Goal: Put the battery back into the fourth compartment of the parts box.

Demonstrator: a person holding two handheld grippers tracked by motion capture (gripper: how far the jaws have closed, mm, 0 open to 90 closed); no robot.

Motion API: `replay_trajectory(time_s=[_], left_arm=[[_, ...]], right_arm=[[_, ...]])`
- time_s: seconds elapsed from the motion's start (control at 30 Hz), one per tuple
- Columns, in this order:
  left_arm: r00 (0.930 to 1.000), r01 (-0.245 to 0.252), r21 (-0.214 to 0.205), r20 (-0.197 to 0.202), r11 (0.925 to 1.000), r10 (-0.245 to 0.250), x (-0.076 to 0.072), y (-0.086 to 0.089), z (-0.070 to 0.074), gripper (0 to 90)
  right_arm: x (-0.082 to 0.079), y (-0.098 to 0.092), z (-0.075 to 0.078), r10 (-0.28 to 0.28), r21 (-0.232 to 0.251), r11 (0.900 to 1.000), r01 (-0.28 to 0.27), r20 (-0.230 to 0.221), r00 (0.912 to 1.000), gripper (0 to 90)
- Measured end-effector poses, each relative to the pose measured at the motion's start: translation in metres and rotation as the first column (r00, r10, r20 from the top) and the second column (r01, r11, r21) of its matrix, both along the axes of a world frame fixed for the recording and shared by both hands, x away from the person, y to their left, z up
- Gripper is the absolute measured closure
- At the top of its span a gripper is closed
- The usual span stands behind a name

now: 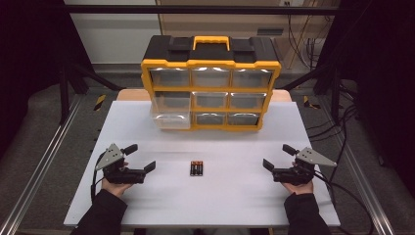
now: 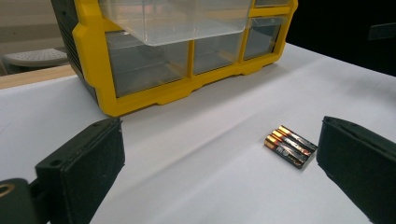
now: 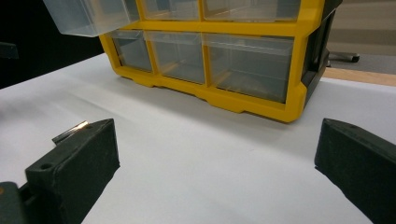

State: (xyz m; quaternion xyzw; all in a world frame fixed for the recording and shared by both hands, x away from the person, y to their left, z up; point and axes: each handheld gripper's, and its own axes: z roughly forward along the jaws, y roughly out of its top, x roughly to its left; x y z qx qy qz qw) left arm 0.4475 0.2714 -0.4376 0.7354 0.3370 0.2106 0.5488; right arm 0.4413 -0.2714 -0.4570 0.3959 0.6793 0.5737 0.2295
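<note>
Two grippers rest near the front edge of the white table (image 1: 147,205), one in each hand. The left gripper (image 1: 143,156) sits at the left with its jaws spread wide and nothing between them. The right gripper (image 1: 276,156) sits at the right, jaws likewise wide apart and empty. Between the two, well apart from each, three batteries (image 1: 196,168) lie side by side, touching one another, flat on the table. In the left gripper view the batteries (image 2: 290,146) lie just inside the right-hand jaw. Farther back stands one yellow and black drawer cabinet (image 1: 211,63) with nine clear drawers in three rows of three. One drawer (image 1: 171,115), at the left column, is pulled out towards the front.
</note>
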Motion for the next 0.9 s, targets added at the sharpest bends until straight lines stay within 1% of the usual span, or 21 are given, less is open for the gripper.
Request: replay_trajectory(time_s=[0.33,0.37,0.47,0.6,0.73,0.9], left_arm=[[1.0000,-0.003,-0.002,-0.001,1.0000,0.003,0.000,-0.001,0.003,0.8],[1.0000,-0.003,-0.001,-0.004,1.0000,0.003,-0.001,-0.002,0.004,0.8],[1.0000,-0.002,-0.005,-0.001,1.0000,0.002,-0.001,-0.003,0.005,0.9],[1.0000,0.005,-0.004,0.002,1.0000,-0.005,-0.002,-0.006,0.007,0.9],[0.9999,0.012,-0.014,0.001,0.9998,-0.012,-0.002,-0.009,0.009,0.9],[0.9998,0.018,-0.007,0.002,0.9998,-0.018,-0.003,-0.014,0.011,0.9]], right_arm=[[0.000,0.000,0.000,-0.002,-0.003,1.0000,0.002,0.002,1.0000,0.3],[0.000,0.000,0.000,-0.003,-0.003,1.0000,0.003,0.002,1.0000,0.3],[0.000,0.000,0.000,0.000,-0.007,1.0000,0.000,0.012,0.9999,0.3],[0.000,-0.001,0.001,-0.001,-0.007,1.0000,0.001,0.013,0.9999,0.3],[0.000,-0.001,0.001,-0.001,-0.012,0.9999,0.001,0.015,0.9999,0.3],[-0.001,-0.001,0.001,-0.002,-0.010,0.9999,0.002,0.014,0.9999,0.3]])
